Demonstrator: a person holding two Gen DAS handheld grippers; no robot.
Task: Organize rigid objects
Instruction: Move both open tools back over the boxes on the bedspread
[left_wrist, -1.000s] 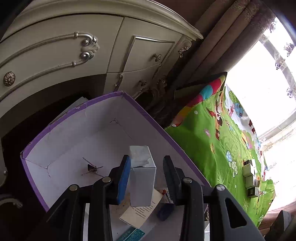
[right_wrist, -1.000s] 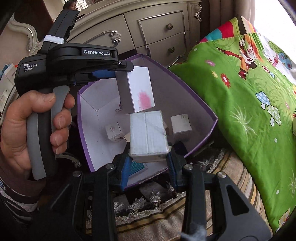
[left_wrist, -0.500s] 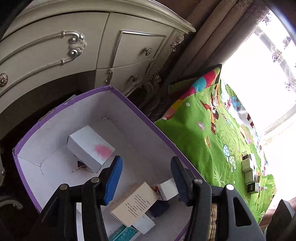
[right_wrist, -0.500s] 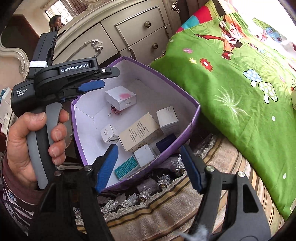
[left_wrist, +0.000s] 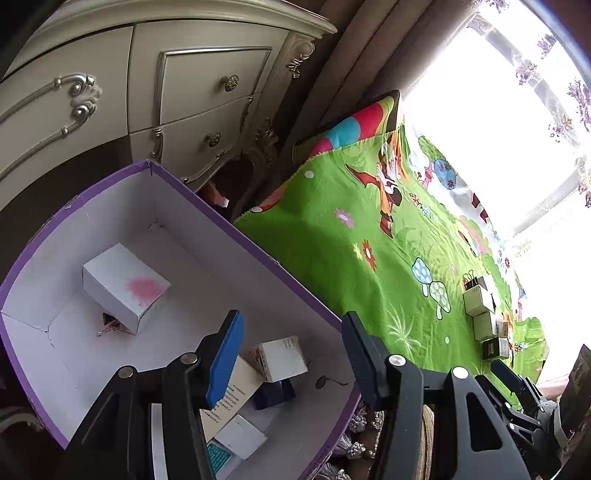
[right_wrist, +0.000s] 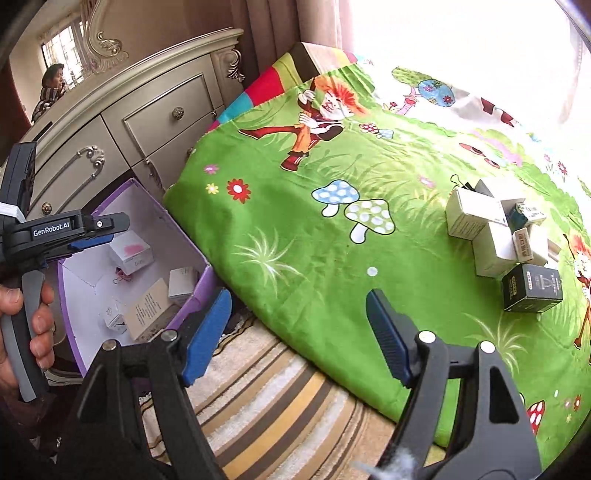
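Several items in the purple-rimmed white cardboard box (left_wrist: 255, 251) are cut off for me: the left gripper (left_wrist: 291, 350) covers part of the beige leaflet-printed carton (left_wrist: 236, 395) and the teal-labelled packet (left_wrist: 218, 458) at the near edge. A small metal clip (left_wrist: 110, 326) under the white box with a pink smudge (left_wrist: 125, 284) is too small to identify. Print on the cluster of small white and dark boxes (right_wrist: 498, 236) on the green cartoon blanket (right_wrist: 332, 240) is unreadable.

Left gripper jaws apart, empty, over the box's near right corner. Right gripper (right_wrist: 299, 332) jaws wide apart, empty, over the blanket edge and striped rug (right_wrist: 277, 398).

Versus a second ago: both held white boxes, both now lie in the purple box. Right view has swung from the box toward the cluster at far right.
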